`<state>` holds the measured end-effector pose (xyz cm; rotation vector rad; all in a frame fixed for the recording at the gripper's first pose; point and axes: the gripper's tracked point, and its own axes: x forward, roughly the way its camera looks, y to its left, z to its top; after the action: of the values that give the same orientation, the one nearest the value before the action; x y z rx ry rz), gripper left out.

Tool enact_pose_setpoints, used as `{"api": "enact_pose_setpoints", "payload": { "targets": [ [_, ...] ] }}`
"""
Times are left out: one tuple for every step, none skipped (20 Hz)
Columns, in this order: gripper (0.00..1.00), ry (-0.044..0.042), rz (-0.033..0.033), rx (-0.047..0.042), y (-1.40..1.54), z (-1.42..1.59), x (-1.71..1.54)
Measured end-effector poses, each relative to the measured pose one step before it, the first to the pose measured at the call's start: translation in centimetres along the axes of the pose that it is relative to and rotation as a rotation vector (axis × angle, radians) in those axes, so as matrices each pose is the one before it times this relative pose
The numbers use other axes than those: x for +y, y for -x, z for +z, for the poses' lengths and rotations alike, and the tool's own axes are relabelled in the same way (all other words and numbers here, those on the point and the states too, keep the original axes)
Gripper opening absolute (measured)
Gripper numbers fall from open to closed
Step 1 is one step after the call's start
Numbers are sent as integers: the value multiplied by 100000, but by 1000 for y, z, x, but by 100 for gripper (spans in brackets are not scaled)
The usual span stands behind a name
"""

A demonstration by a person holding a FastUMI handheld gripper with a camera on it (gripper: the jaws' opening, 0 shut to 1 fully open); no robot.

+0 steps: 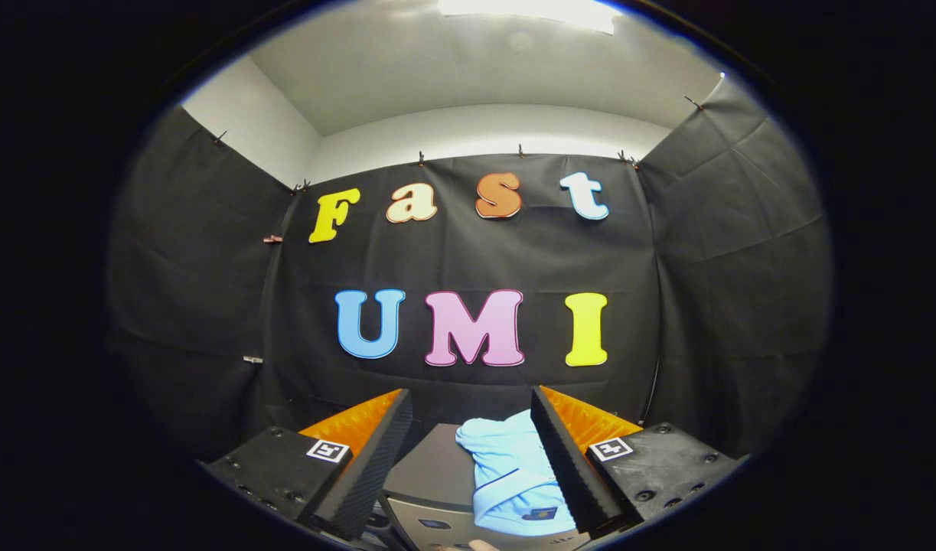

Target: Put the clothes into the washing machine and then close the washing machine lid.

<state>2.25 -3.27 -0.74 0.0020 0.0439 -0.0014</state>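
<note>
1. Fingertip, a person's (483, 545), shows nearest the camera at 6 o'clock, at the washing machine's front edge.
2. Light blue garment (513, 478) lies bunched on the grey washing machine (429, 474), which appears to have its lid down; whether it is latched I cannot tell.
3. Relative to the gripper (471, 417), the garment sits between the fingers and below them, toward 5 o'clock, close against the right finger (567, 467) and well clear of the left finger (364, 467).
4. Jaws stand wide apart, clamped on nothing.
5. To do the pickup well, I judge the gripper should shift toward 3 o'clock to centre the cloth, descend onto the thickest fold, and close only once both pads bracket fabric.
6. Beyond the fingers, at 12 o'clock, hangs the booth's black cloth wall (728, 268).
</note>
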Motion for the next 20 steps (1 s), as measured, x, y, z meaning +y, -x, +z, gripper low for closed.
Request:
{"api": "enact_pose_setpoints", "payload": {
  "targets": [
    [98, -403, -326, 96, -11, 45, -332],
    [98, -58, -356, 52, 44, 73, -298],
    [98, 68, -532, 146, -41, 17, -310],
    [98, 123, -278, 162, -7, -16, -364],
    [98, -156, 181, 109, 12, 6, -141],
    [98, -76, -80, 11, 65, 175, -102],
    [98, 261, -824, -251, 43, 78, -446],
    [98, 5, -1209, -376, -130, 192, -633],
    [98, -612, -859, -297, -126, 261, -501],
    [97, -867, -720, 95, -184, 255, -246],
    [97, -718, -654, 476, -312, 58, -316],
    [98, -278, -418, 705, -338, 1, -248],
    [98, 236, -299, 790, -448, -44, -215],
    [98, 524, -487, 988, -433, -200, -428],
    [98, 349, -604, 1170, -566, -220, -378],
    [98, -172, -344, 1367, -593, -91, -155],
    [99, -524, 25, 1350, -620, -103, -170],
    [99, -781, 446, 1118, -471, -129, -240],
    [99, -765, -51, 993, -702, 61, -178],
    [99, -518, -577, 1256, -755, 11, -296]
  ]
}}
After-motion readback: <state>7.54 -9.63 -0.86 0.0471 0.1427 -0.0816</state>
